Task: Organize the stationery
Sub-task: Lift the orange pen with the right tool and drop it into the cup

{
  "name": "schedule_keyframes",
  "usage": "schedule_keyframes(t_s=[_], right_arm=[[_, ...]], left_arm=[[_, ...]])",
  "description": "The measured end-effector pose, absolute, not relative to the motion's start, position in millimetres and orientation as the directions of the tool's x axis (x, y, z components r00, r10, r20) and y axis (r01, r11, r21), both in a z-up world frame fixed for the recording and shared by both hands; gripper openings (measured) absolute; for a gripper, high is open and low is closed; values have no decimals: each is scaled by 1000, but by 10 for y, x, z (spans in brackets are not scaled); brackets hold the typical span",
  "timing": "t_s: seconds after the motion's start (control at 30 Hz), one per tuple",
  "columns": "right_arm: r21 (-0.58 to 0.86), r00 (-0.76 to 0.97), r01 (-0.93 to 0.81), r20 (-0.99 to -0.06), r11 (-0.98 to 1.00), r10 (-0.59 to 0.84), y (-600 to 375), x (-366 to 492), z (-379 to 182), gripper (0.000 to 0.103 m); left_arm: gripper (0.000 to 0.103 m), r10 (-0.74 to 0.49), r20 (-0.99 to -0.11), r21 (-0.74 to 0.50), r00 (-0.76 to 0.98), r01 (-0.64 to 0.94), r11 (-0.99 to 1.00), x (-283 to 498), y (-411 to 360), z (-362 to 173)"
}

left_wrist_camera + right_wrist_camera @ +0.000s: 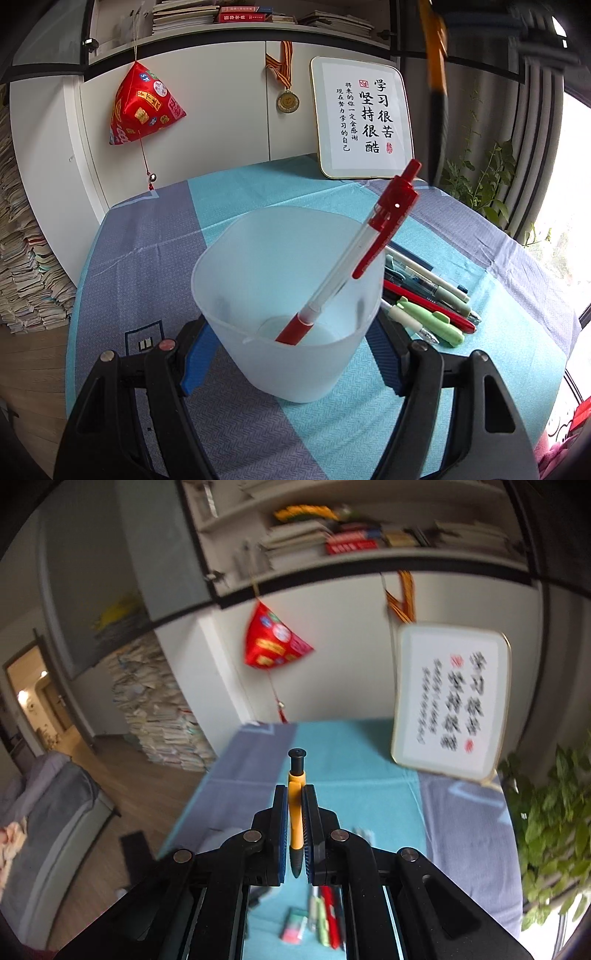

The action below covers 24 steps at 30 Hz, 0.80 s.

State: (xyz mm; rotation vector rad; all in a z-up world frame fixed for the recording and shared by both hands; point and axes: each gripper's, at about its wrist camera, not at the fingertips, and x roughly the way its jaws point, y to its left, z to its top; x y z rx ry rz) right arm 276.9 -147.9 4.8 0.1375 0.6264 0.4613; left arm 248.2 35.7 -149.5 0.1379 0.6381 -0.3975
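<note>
The bench (155,258) carries a translucent cup (288,295) held between the pads of the left hand-held gripper (291,354), a red pen (354,254) leaning inside it. Loose pens (428,299) lie just right of the cup. The right hand-held gripper (295,812) is clamped narrowly on an orange pen (295,812), long axis near upright, raised above the bench, right of and beyond the cup, so the drop likely needs a leftward, nearward move.

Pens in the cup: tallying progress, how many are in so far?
1: a red pen leans inside the translucent cup. An orange pen remains clamped in the right hand-held gripper.
</note>
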Motion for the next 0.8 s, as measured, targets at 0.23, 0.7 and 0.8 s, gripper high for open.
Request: schedule_keyframes(t_s=[0.23, 0.7, 0.8], right_arm=[[242, 694, -477, -486, 845, 532, -1071, 2789, 224, 8], [270, 604, -500, -572, 823, 555, -813, 2926, -245, 8], [281, 593, -492, -585, 824, 554, -831, 2947, -317, 8]], left_arm=[[73, -318, -604, 3, 731, 402, 916, 2481, 357, -1497], [73, -318, -604, 5, 731, 402, 916, 2484, 358, -1498], [73, -318, -604, 4, 731, 402, 916, 2480, 357, -1498]])
